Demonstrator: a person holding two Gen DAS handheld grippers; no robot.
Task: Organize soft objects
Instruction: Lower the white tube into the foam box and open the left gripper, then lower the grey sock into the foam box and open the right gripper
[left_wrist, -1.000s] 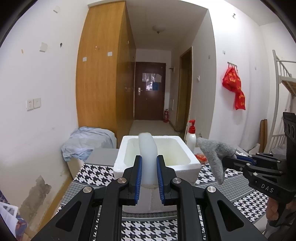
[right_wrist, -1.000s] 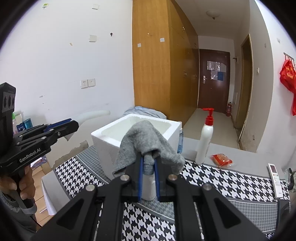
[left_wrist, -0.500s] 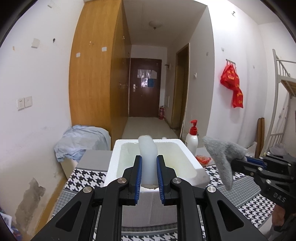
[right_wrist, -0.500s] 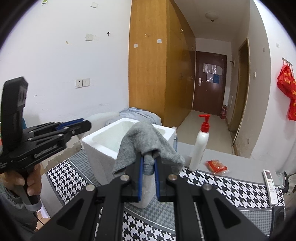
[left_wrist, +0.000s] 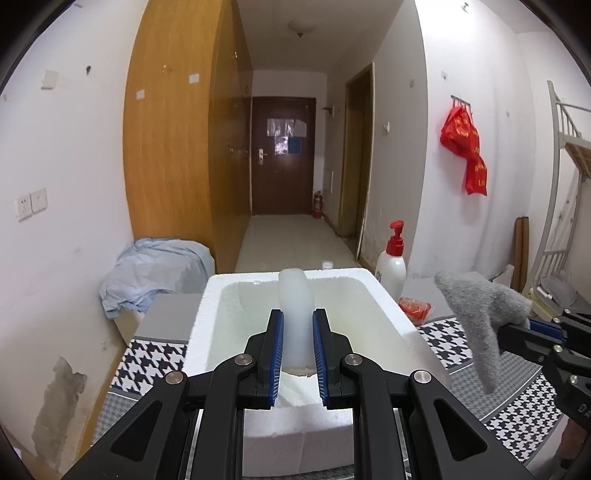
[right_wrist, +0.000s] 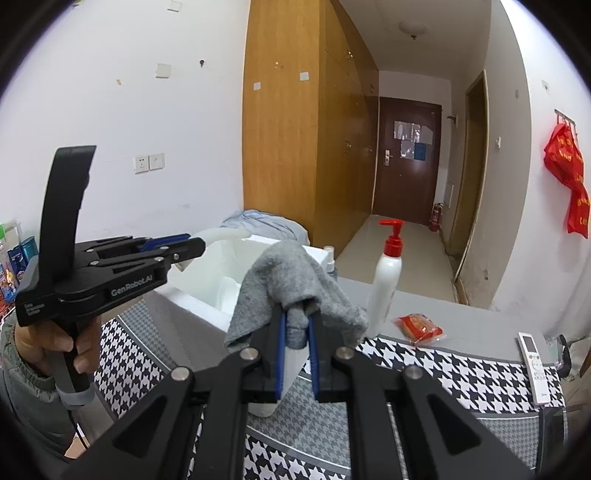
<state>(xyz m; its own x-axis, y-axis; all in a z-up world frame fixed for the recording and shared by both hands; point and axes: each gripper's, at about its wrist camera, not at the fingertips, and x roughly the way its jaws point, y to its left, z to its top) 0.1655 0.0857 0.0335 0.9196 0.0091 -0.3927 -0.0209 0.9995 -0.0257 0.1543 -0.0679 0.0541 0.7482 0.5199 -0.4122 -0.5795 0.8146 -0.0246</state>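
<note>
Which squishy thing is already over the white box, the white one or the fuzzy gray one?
The white soft piece, in the left gripper, is over the foam box. The gray cloth in the right gripper hangs beside it, over the table.

- The worktop (right_wrist: 461, 373) wore a black-and-white houndstooth cloth with grey bands.
- A white foam box (left_wrist: 402, 321) stood on it.
- A red-capped pump bottle (right_wrist: 386, 284) stood beside the box.
- A red snack packet (right_wrist: 419, 326) lay near the bottle.
- A white remote (right_wrist: 533, 363) lay at the right edge.
</note>
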